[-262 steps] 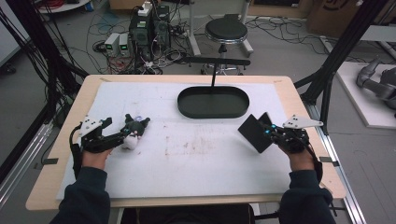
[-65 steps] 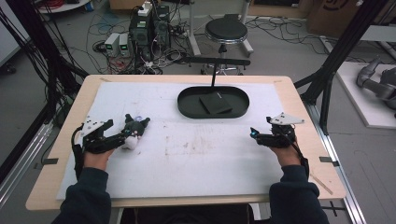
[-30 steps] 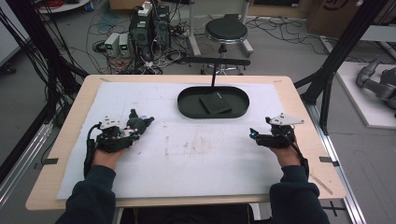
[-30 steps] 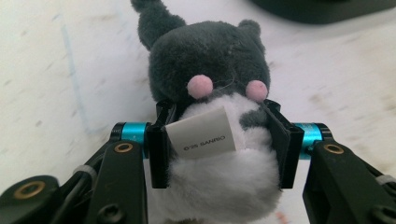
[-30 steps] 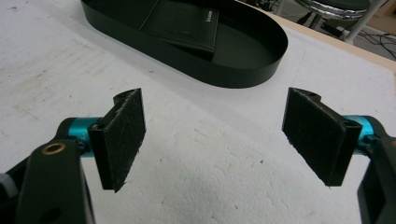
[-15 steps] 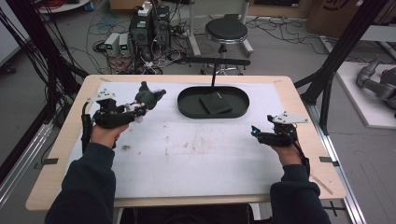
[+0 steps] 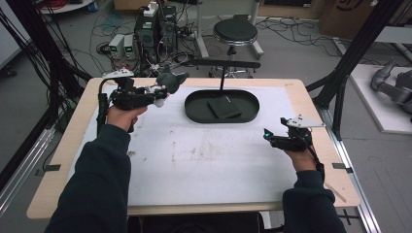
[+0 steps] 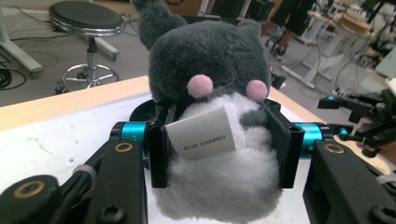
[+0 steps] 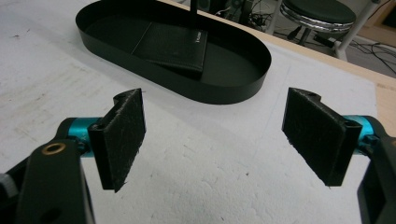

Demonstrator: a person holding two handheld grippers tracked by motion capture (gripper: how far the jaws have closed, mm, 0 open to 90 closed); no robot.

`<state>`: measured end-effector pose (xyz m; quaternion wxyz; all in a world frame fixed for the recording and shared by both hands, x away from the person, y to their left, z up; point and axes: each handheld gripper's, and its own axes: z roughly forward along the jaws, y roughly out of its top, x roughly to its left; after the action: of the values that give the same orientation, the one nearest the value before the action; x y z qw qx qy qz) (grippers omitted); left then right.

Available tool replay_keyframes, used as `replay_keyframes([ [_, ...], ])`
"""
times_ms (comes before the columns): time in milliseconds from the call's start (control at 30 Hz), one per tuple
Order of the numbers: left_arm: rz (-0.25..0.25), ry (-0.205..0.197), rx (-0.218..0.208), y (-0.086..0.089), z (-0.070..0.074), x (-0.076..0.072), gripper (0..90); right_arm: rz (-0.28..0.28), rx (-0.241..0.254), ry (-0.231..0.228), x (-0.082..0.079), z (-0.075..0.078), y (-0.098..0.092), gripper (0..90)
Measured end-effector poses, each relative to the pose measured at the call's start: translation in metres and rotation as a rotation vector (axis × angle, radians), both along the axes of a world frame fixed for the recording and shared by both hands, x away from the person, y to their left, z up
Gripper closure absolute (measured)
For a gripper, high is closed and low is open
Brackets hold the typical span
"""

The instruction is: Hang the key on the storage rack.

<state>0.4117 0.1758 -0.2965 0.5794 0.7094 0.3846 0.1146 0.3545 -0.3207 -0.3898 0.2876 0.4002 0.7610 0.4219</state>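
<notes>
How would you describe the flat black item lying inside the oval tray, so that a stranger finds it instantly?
Start at the white-covered table, then the black oval tray near its far edge. Inside lies a flat, square black leather wallet, the tray's sole content, unlike the fluffy grey plush toy held aloft by the left gripper.

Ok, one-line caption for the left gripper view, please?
Left tongs shut on a grey-and-white plush cat toy, held above the white table mat.
</notes>
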Motion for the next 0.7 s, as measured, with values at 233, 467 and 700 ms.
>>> replay_keyframes([
  [233,-0.045,0.026,-0.002,-0.023,0.001,0.02,51.8,0.001,0.005,0.001,0.001,0.0,-0.001,21.9],
  [467,-0.05,0.065,-0.006,-0.033,-0.007,0.035,51.9,0.001,0.007,0.002,0.0,0.0,-0.001,21.9],
  [700,-0.018,0.079,-0.028,-0.036,-0.012,0.054,51.9,0.0,0.007,0.005,0.0,-0.001,-0.002,21.9],
])
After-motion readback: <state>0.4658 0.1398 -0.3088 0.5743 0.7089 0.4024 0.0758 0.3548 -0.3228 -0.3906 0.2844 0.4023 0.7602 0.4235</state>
